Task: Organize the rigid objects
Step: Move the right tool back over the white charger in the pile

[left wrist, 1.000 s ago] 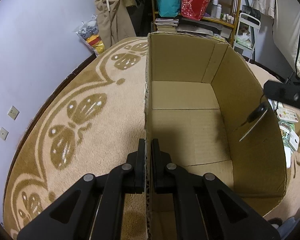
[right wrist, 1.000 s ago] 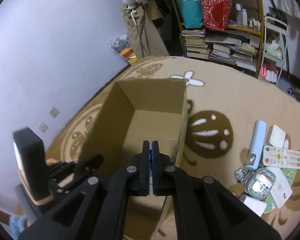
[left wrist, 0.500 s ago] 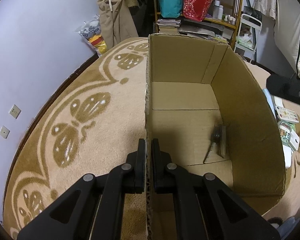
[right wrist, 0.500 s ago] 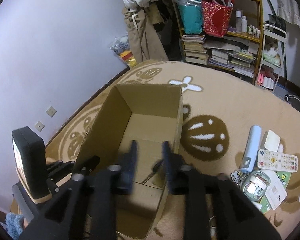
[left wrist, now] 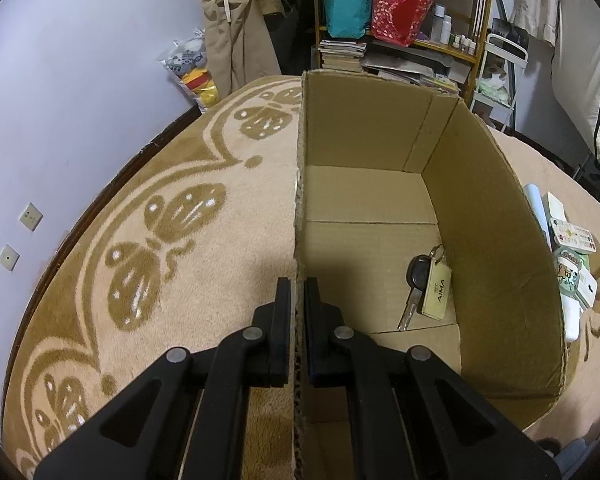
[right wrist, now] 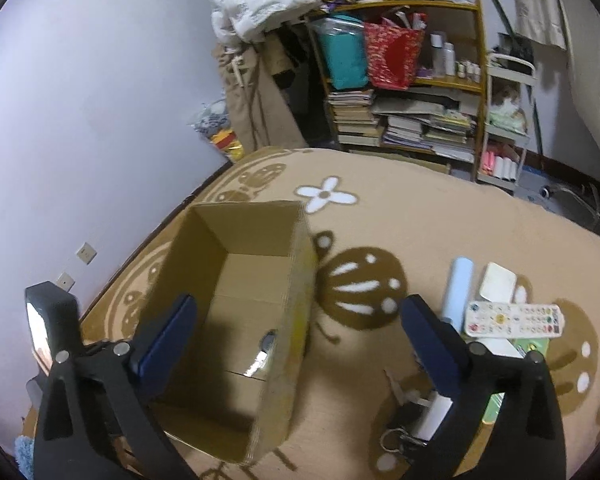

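My left fingers (left wrist: 296, 312) pinch the cardboard box (left wrist: 496, 216) wall while my right fingers (right wrist: 296, 344), just opened wide and empty, hang over it; a careless swing could tip the box, spilling the key (left wrist: 418, 280).

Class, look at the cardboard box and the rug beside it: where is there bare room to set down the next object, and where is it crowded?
Most of the cardboard box floor is bare; only the key with its tag lies by the right wall. The rug left of the box is bare too. Crowded: the patch right of the box, around the remote and blue tube.
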Tool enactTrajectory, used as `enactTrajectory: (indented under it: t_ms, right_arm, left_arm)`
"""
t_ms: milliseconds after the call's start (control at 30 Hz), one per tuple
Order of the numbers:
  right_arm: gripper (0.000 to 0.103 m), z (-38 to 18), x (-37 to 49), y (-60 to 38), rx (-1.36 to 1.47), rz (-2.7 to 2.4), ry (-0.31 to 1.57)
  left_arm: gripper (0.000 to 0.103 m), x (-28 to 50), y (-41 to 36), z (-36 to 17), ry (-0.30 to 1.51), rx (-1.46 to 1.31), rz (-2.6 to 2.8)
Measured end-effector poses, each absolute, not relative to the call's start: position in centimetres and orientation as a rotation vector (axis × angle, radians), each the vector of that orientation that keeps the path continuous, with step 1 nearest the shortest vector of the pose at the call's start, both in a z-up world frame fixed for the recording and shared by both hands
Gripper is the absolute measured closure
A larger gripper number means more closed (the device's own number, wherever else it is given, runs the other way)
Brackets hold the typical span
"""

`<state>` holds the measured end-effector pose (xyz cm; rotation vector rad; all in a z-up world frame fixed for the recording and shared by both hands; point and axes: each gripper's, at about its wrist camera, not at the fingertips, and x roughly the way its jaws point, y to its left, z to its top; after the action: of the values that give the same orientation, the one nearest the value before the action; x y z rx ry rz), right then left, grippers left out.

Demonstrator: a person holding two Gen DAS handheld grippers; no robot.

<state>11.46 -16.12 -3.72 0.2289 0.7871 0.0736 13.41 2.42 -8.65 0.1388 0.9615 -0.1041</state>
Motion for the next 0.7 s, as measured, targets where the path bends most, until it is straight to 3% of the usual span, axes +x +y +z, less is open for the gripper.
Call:
enactTrajectory:
  t_ms: [700]
  right_arm:
    - [0.0, -10.6, 7.8, -23.4, 0.298, -0.13, 0.941]
  left_arm:
    - [0.097, 13.2, 2.4, -8.4, 0.955, 0.131, -0.101]
